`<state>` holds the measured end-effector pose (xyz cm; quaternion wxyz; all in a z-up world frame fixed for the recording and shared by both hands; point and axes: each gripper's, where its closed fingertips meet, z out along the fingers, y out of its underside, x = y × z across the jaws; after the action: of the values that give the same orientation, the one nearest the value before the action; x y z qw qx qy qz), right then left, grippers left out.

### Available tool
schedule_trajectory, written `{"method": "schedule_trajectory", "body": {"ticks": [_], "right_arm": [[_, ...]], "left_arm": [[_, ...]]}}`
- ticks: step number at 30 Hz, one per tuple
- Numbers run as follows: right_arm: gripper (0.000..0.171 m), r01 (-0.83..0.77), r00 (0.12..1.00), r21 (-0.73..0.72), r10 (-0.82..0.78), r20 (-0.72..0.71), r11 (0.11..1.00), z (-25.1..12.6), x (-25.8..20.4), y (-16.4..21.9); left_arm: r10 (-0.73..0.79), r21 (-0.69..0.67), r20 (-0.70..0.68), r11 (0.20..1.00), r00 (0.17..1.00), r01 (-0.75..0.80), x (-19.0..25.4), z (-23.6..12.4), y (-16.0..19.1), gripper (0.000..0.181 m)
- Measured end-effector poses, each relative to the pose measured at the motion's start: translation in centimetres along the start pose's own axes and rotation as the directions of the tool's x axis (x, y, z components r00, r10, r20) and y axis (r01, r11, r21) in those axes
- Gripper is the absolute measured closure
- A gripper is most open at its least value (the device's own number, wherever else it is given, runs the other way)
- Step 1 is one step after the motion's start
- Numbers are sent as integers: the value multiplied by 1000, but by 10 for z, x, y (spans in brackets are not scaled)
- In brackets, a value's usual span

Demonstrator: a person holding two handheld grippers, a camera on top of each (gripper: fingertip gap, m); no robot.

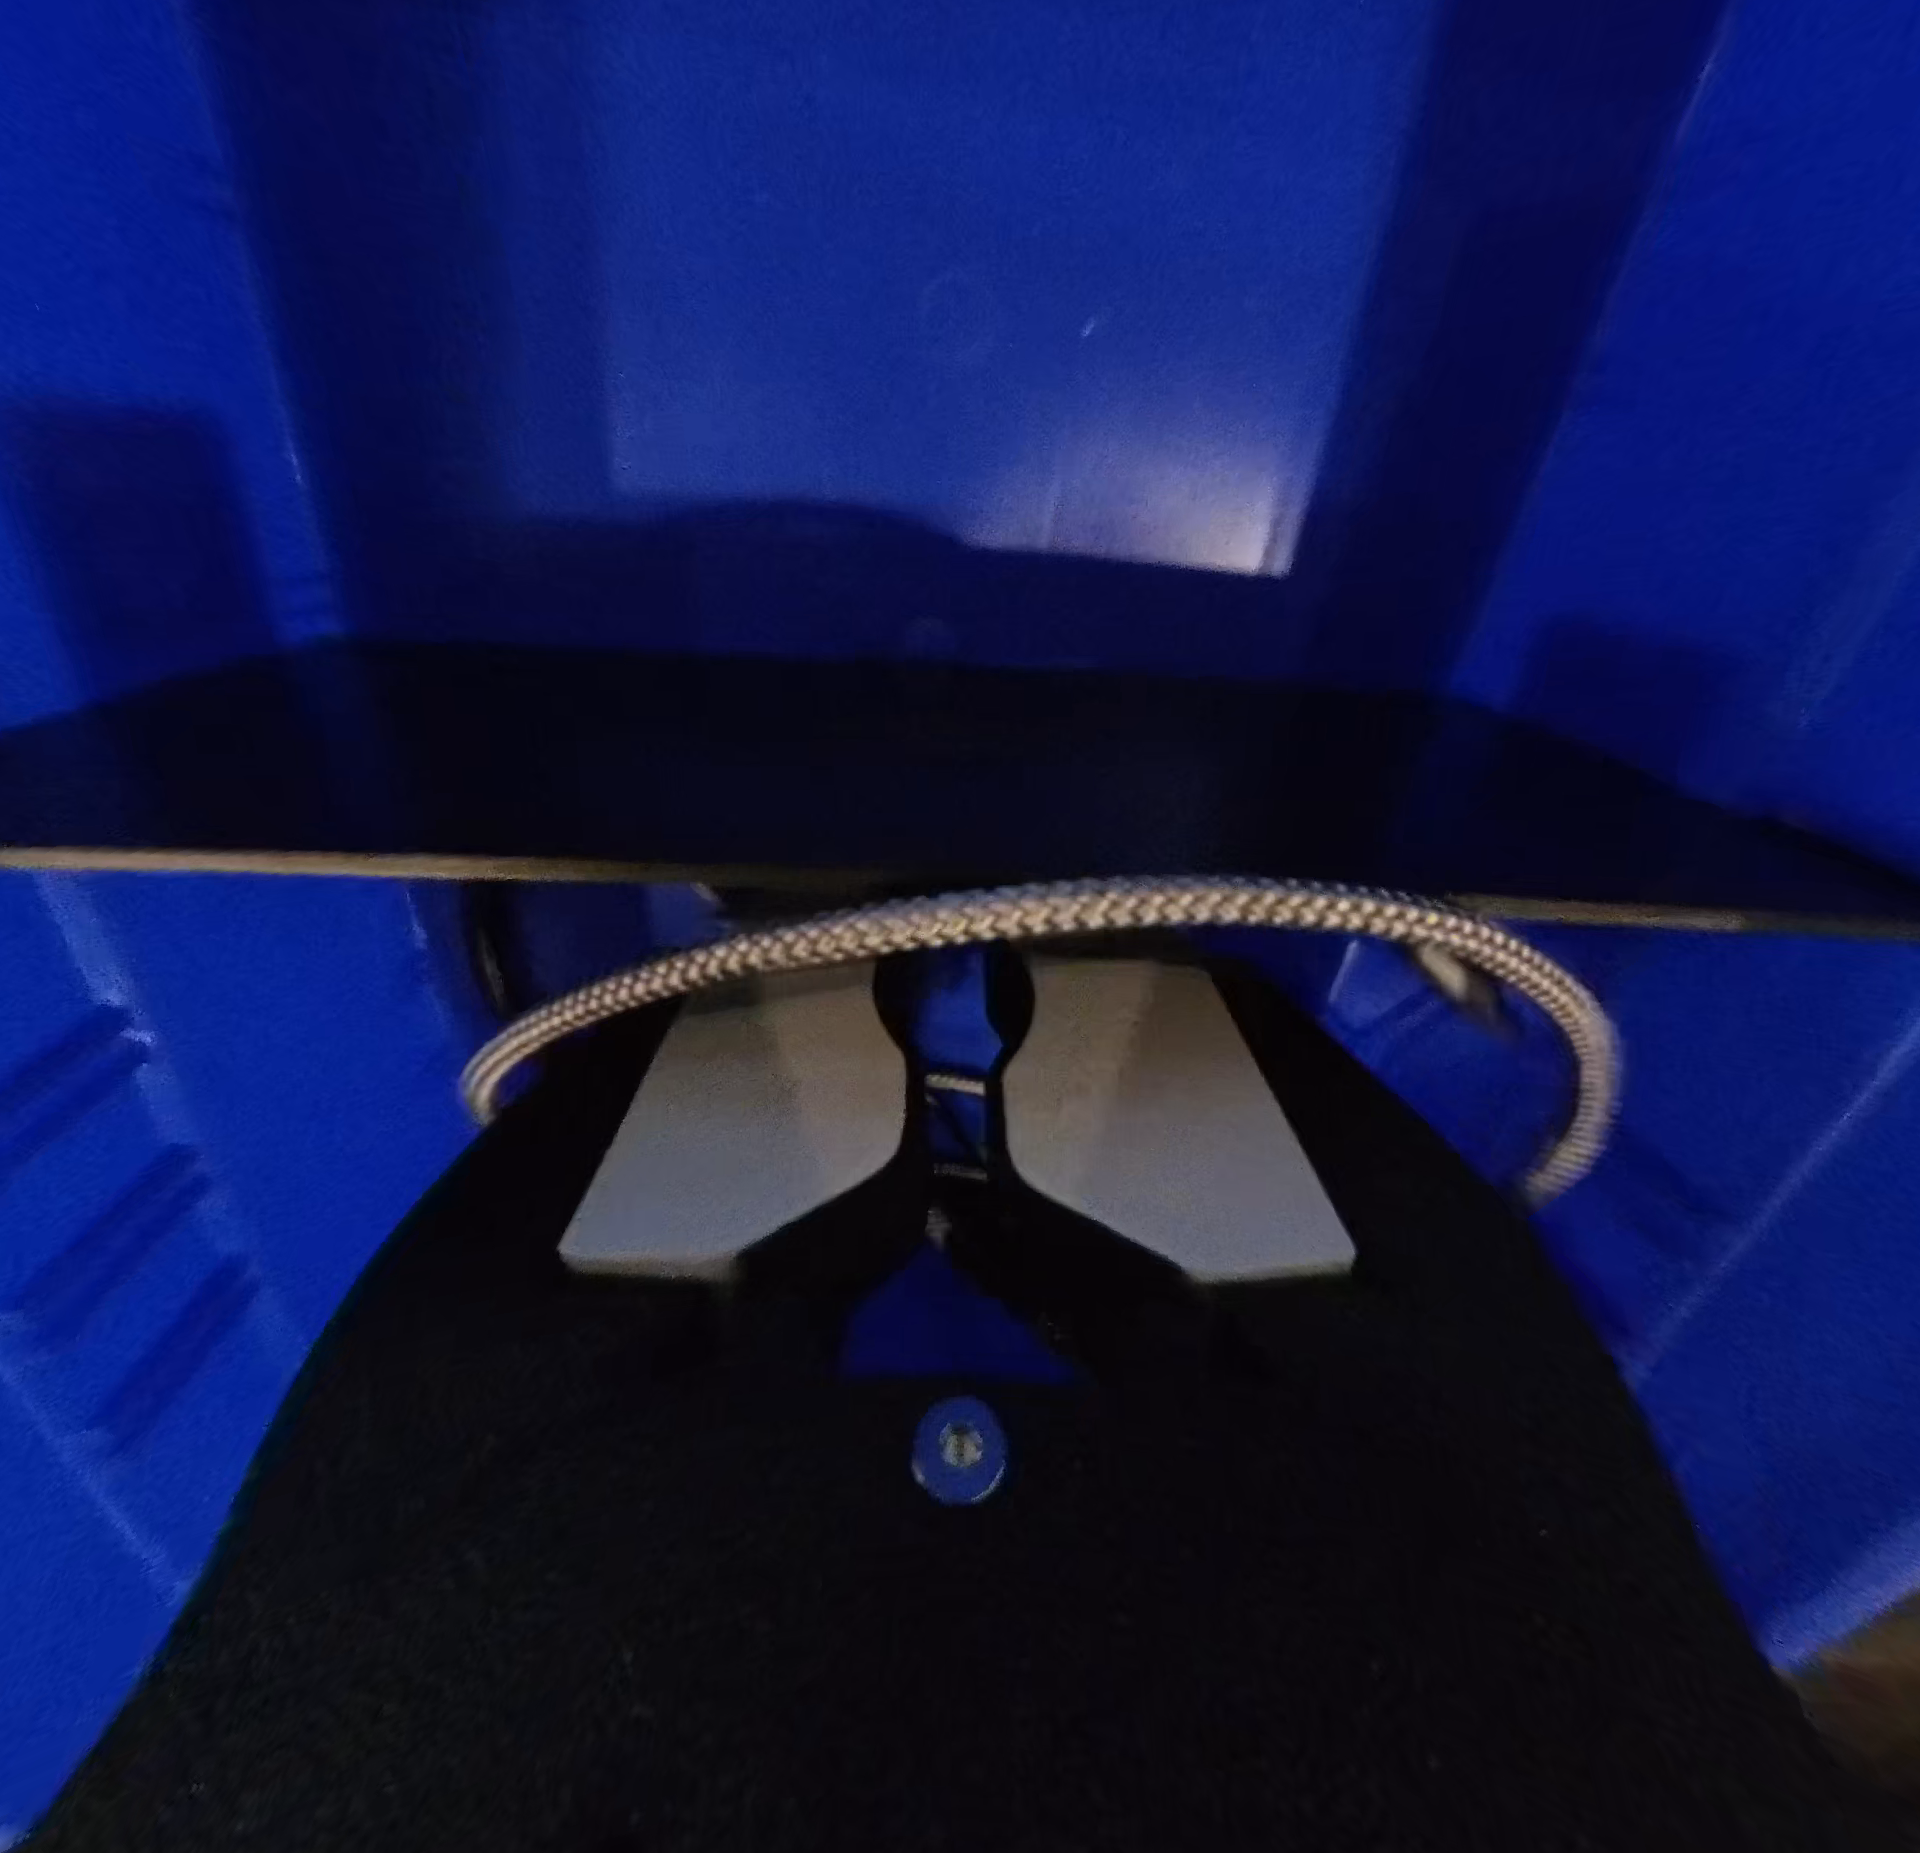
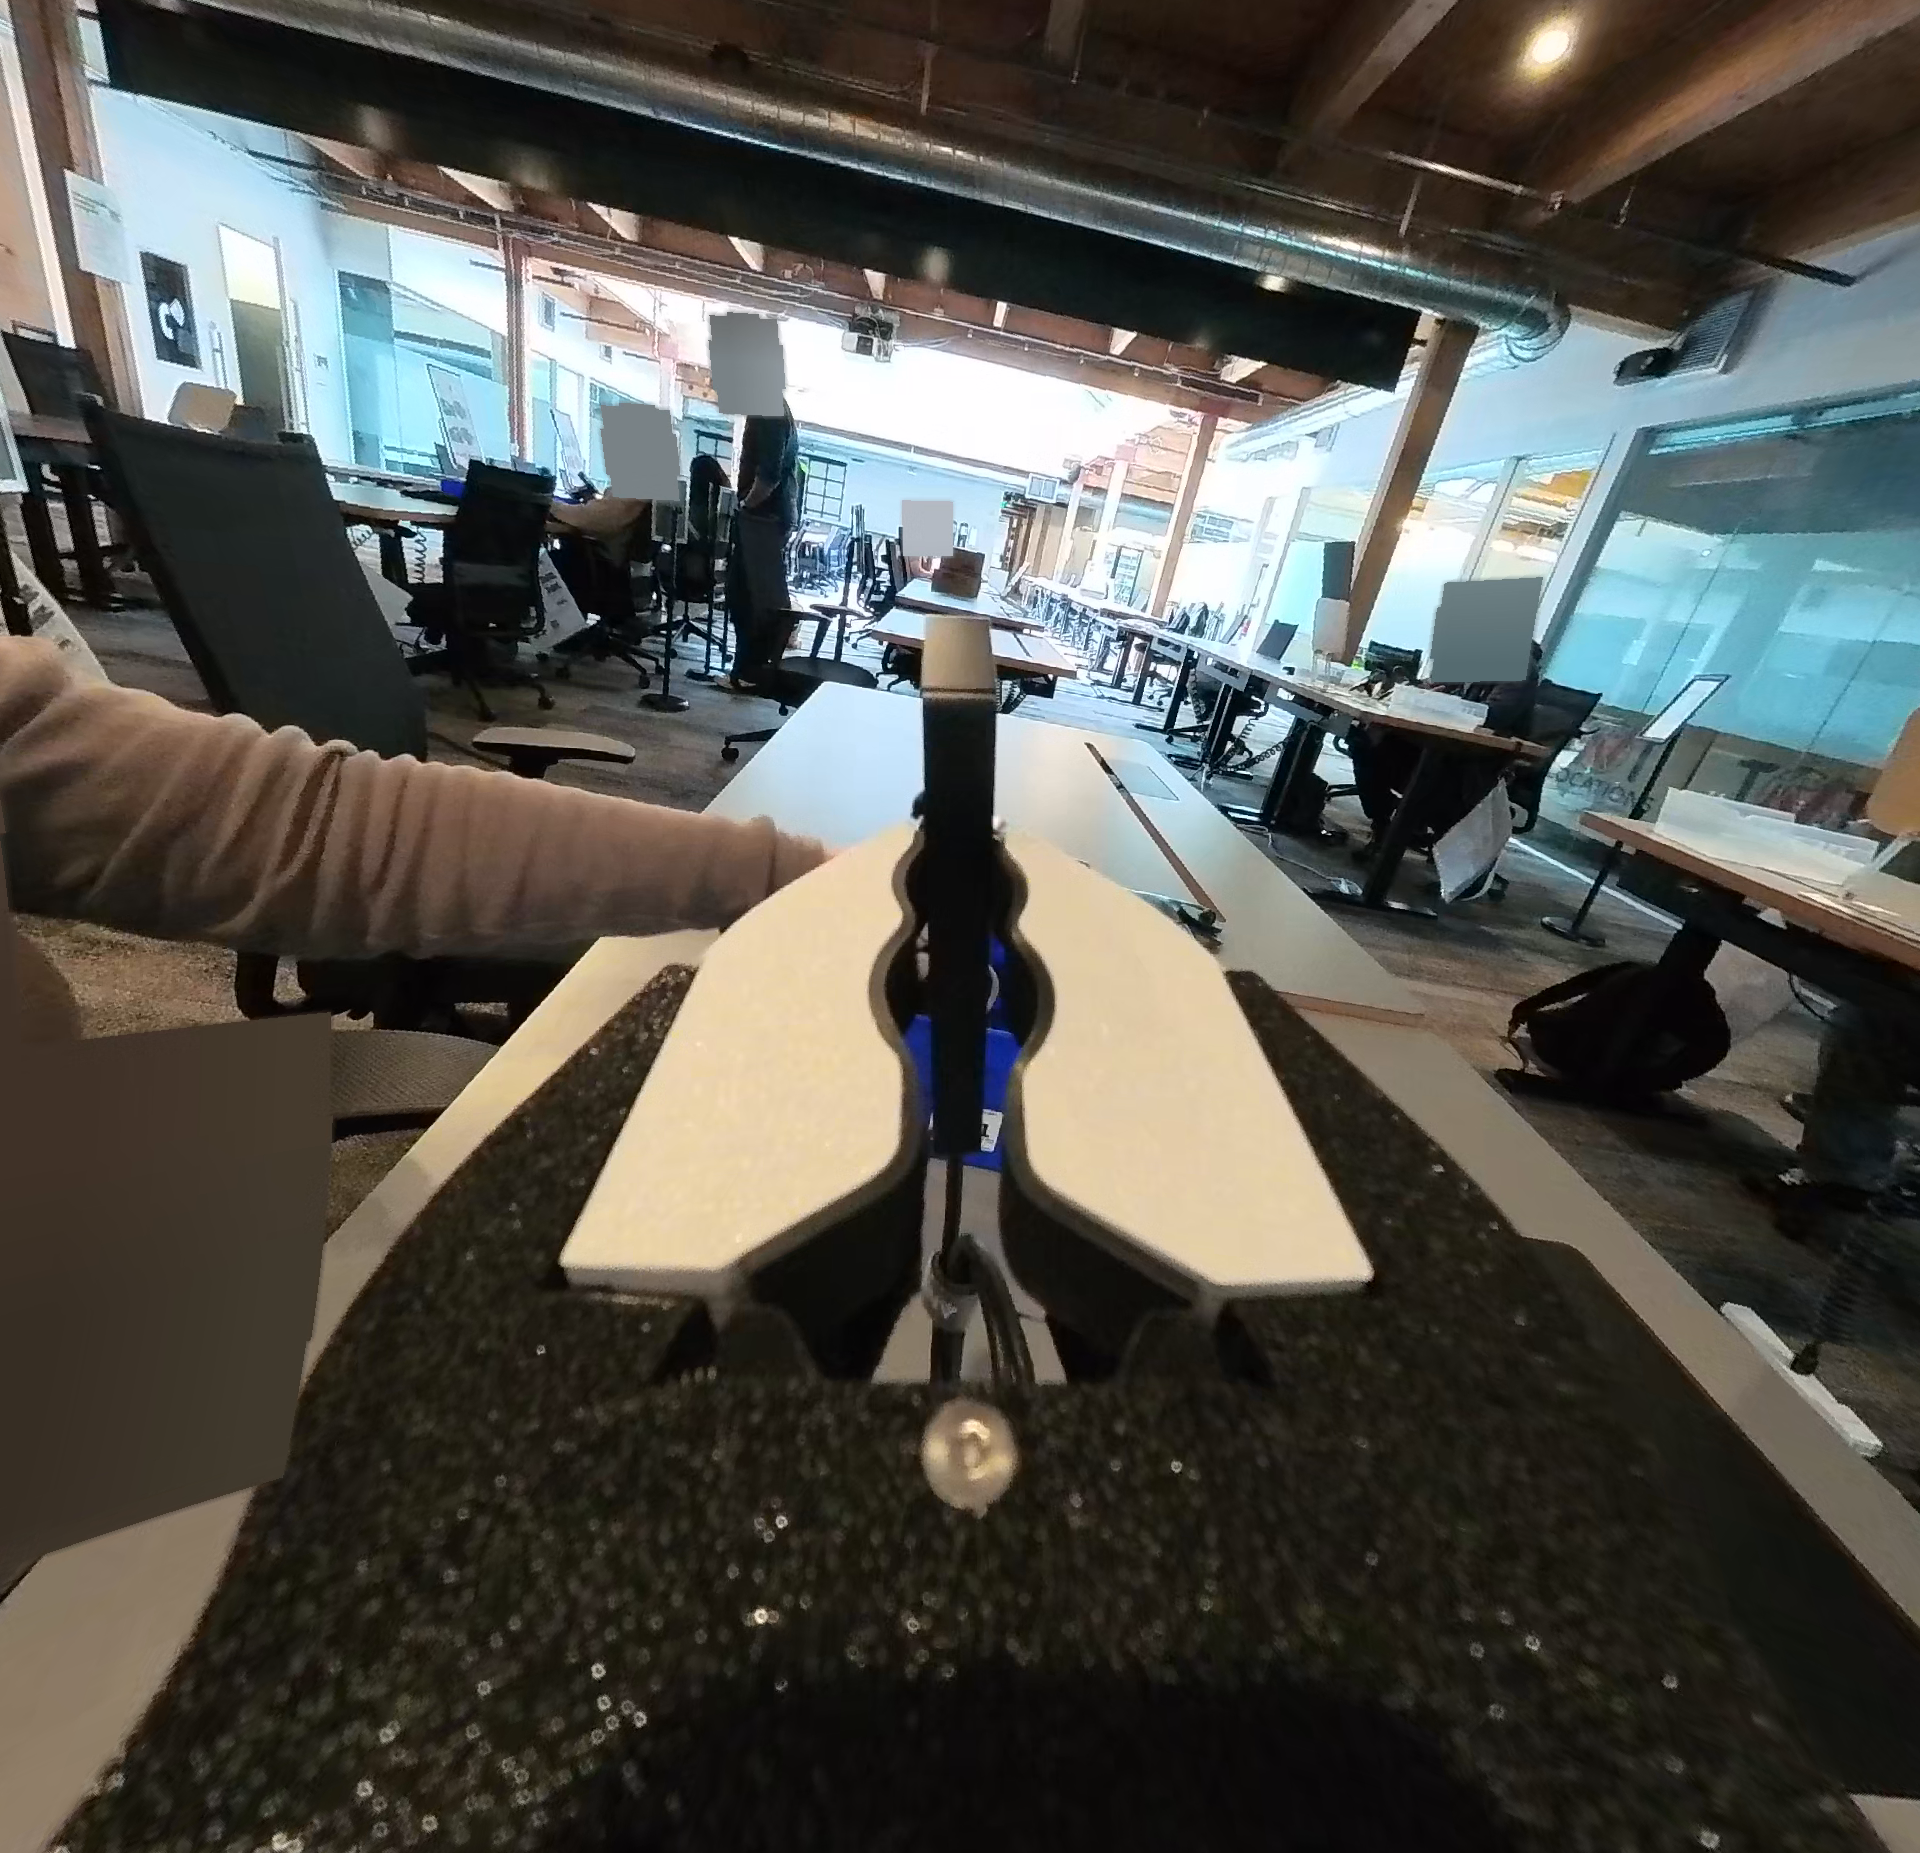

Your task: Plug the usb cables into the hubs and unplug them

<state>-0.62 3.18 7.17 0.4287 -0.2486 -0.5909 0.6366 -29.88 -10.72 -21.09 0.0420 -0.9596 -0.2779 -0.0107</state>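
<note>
In the left wrist view my left gripper (image 1: 956,972) is inside a blue bin (image 1: 935,297). Its jaws are nearly closed on a thin dark piece. A flat dark hub (image 1: 935,764) lies across the fingertips, edge-on, and hides them. A grey braided cable (image 1: 1039,915) loops under the hub's edge and down the right side. In the right wrist view my right gripper (image 2: 956,868) is shut on a USB cable plug (image 2: 956,816). The plug has a black body and a silver tip and stands upright above the fingers. Its cable (image 2: 951,1284) runs back between the jaws.
The bin's blue walls close in on the left gripper on all sides. The right gripper is over a long white table (image 2: 1091,816). A person's beige sleeve (image 2: 364,827) reaches in from the left. Office chairs, desks and several people stand behind. The gap from one gripper's tips to the other's is roughly 45 cm.
</note>
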Motion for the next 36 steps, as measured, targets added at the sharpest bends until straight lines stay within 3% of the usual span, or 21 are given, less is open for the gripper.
{"method": "schedule_trajectory", "body": {"ticks": [1, 4, 8, 11, 15, 18, 20, 24, 30, 36], "right_arm": [[162, 0, 1000, 0, 0, -1, 1000, 0, 0, 0], [161, -2, 1000, -2, 2, 0, 1000, 0, 1, 1], [162, -3, 1000, 4, 3, -2, 1000, -1, 2, 0], [162, -6, 1000, 13, 6, 5, 1000, 0, 1, -1], [162, 0, 1000, 0, 0, 18, 1000, 5, -3, 0], [162, 10, 1000, -12, -10, 25, 1000, 10, -5, 2], [162, 15, 999, -19, -14, 29, 1000, 15, -7, 3], [161, 24, 999, -48, -22, 41, 999, 24, -10, 9], [161, 54, 998, -74, -51, 42, 996, 32, -14, 13], [162, 61, 998, -51, -61, 2, 997, 24, -7, 6]], "left_arm": [[40, -7, 29, 999, 999, -40, -4, -2, 2, 178], [117, 20, 35, 993, 993, -118, -8, -17, 10, 178], [176, 215, 22, 960, 984, -177, -16, -58, 9, 178], [273, 373, 23, 890, 962, -262, -14, -91, 8, 178], [365, 601, 212, 683, 906, -416, -13, -148, 3, 178], [438, 725, 352, 432, 827, -537, 11, -196, 5, 178], [437, 726, 462, 314, 772, -612, 25, -218, 9, 178], [353, 568, 695, 266, 627, -779, 30, -239, 12, 178], [214, 622, 739, 147, 639, -769, 45, -304, 4, 178], [143, 623, 770, 42, 621, -781, 75, -424, -14, 178]]}}
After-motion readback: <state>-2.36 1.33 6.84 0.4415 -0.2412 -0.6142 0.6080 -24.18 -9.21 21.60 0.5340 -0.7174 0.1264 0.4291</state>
